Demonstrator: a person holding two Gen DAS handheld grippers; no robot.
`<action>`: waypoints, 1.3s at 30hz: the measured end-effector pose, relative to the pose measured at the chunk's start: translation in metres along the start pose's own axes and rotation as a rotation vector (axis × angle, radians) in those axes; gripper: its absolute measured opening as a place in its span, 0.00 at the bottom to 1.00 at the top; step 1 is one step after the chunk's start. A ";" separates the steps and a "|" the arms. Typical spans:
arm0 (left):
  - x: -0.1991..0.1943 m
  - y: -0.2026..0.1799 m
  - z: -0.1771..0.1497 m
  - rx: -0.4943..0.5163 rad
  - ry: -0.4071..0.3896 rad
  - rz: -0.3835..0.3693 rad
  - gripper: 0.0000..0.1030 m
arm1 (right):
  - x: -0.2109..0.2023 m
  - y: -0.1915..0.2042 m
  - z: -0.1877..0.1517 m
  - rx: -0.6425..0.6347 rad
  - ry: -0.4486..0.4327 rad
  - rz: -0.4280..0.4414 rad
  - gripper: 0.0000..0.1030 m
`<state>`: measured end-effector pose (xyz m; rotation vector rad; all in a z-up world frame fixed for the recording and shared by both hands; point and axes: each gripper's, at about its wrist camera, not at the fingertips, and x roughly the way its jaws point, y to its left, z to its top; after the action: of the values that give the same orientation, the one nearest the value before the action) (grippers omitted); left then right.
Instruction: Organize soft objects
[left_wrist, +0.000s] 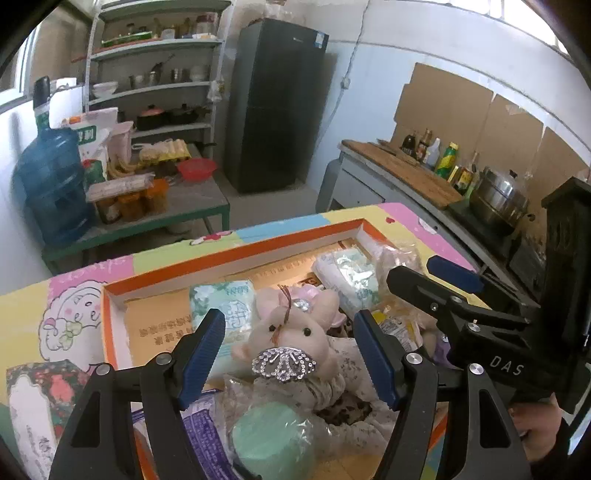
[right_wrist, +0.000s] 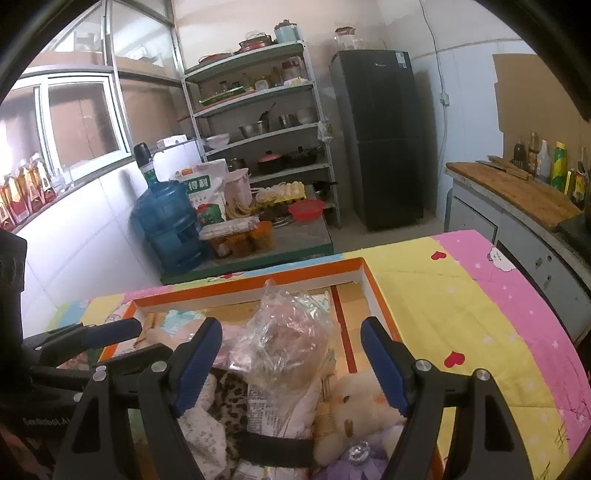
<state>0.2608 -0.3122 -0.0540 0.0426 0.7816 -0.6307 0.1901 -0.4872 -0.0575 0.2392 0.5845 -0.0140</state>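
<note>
A shallow orange-rimmed box (left_wrist: 229, 249) lies on a colourful cartoon tablecloth and holds a pile of soft things. A pink plush mouse (left_wrist: 295, 328) with a sequin bow sits on floral cloth between the fingers of my left gripper (left_wrist: 290, 325). The gripper is open and its pads stand clear of the mouse. Below the mouse lies a green round pad in plastic wrap (left_wrist: 273, 439). My right gripper (right_wrist: 291, 328) is open around a crinkled clear bag (right_wrist: 284, 332) with something pinkish inside, not touching it. A cream teddy bear (right_wrist: 354, 402) lies beneath its right finger.
Tissue packs (left_wrist: 225, 306) lie further back in the box. A leopard-print cloth (right_wrist: 232, 398) is under the bag. Beyond the table stand a low bench with a blue water jug (left_wrist: 51, 184), shelves, a dark fridge (left_wrist: 277, 107), and a counter with bottles and a pot (left_wrist: 498, 199).
</note>
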 end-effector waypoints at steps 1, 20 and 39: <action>-0.003 0.000 0.000 -0.001 -0.006 0.001 0.71 | -0.003 0.002 0.001 -0.004 -0.009 0.003 0.75; -0.062 -0.004 -0.020 -0.012 -0.110 0.011 0.71 | -0.058 0.030 -0.011 -0.028 -0.070 0.003 0.75; -0.145 -0.005 -0.064 0.000 -0.212 0.031 0.71 | -0.117 0.077 -0.040 -0.075 -0.074 0.005 0.75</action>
<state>0.1387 -0.2248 -0.0020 -0.0123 0.5755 -0.5954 0.0767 -0.4100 -0.0086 0.1665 0.5097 0.0037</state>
